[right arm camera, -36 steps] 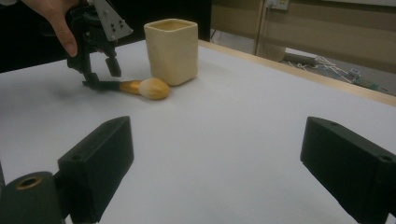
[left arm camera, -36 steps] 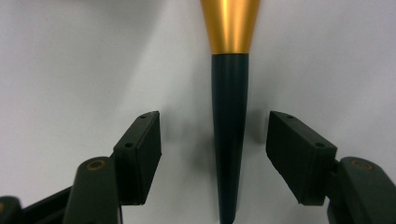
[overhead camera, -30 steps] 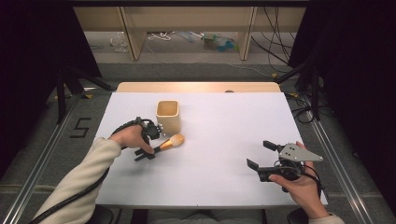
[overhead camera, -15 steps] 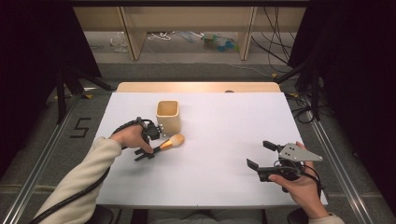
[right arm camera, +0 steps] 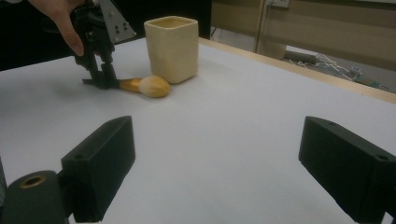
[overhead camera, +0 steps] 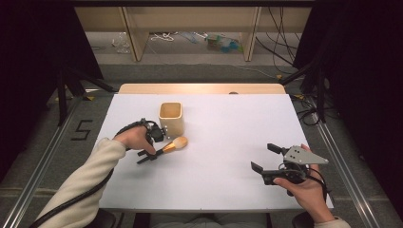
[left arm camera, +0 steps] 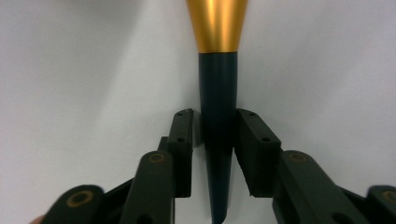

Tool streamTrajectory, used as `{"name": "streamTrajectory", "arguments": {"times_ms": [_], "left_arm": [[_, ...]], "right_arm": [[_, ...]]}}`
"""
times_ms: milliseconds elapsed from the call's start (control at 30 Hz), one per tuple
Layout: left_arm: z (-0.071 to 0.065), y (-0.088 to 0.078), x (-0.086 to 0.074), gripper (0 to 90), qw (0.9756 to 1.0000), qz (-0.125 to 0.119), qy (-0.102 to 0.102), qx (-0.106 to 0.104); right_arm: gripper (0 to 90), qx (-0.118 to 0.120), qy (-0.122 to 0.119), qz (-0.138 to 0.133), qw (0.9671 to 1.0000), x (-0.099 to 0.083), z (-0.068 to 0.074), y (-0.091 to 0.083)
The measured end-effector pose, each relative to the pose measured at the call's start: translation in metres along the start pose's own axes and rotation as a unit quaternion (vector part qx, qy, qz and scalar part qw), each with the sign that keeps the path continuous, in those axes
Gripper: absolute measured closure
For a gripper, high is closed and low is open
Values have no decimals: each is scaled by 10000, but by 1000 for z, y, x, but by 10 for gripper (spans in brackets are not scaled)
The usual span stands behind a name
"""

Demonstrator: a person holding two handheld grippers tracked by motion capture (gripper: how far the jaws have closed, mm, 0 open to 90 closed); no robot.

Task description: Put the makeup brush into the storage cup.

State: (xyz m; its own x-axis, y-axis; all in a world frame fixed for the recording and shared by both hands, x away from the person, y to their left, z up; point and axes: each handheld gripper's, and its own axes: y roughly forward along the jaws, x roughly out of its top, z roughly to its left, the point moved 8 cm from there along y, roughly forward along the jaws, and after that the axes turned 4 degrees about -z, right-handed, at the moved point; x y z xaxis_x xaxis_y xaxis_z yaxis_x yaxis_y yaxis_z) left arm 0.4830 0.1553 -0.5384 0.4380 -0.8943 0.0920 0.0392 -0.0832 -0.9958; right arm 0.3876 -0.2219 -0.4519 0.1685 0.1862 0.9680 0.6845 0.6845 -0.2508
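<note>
A makeup brush (overhead camera: 177, 143) with a tan head, gold ferrule and dark handle (left arm camera: 217, 88) lies on the white table, just in front of a cream square cup (overhead camera: 171, 118). My left gripper (overhead camera: 150, 156) points down over the handle end. Its jaws have just been closing, and both pads now press on the dark handle between them (left arm camera: 214, 122). The right gripper view shows the same grip (right arm camera: 105, 82) beside the brush head (right arm camera: 153, 86) and cup (right arm camera: 172, 46). My right gripper (overhead camera: 263, 157) rests at the near right, open and holding nothing (right arm camera: 217, 154).
The white sheet (overhead camera: 228, 123) covers the tabletop, with a wooden strip along its far edge (overhead camera: 199, 88). Dark curtains stand at both sides. Cables and clutter lie on the floor beyond the table.
</note>
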Motion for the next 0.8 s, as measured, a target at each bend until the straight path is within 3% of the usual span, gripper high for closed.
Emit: {"name": "streamTrajectory", "arguments": {"times_ms": [133,200,233,267,367,400,433,700,800], "left_arm": [[0,-1,0,748,10000,-4,-18,-2],[0,-1,-1,751,10000,-85,-45,-2],[0,-1,-2,752,9999,-92,-41,-8],[0,0,-2,752,9999,-135,-49,3],[-1,-1,-1,753,10000,-58,-61,7],[0,-1,-1,753,10000,-47,-47,4],[0,-1,-1,754,10000,-37,-40,4],[-1,0,-1,755,9999,-79,-99,38],[-1,0,-1,756,9999,-83,-17,71]], "right_arm": [[121,26,75,206,9998,-2,1,-3],[122,31,84,207,9997,-2,2,-3],[122,-13,-12,11,10000,0,0,0],[123,20,102,77,9999,-1,2,-1],[130,2,37,25,10000,0,1,0],[133,-40,-11,134,9999,-1,-1,-2],[133,-29,-16,10,10000,0,-1,0],[144,-46,12,12,10000,-1,-1,0],[144,-35,8,31,10000,-1,0,0]]}}
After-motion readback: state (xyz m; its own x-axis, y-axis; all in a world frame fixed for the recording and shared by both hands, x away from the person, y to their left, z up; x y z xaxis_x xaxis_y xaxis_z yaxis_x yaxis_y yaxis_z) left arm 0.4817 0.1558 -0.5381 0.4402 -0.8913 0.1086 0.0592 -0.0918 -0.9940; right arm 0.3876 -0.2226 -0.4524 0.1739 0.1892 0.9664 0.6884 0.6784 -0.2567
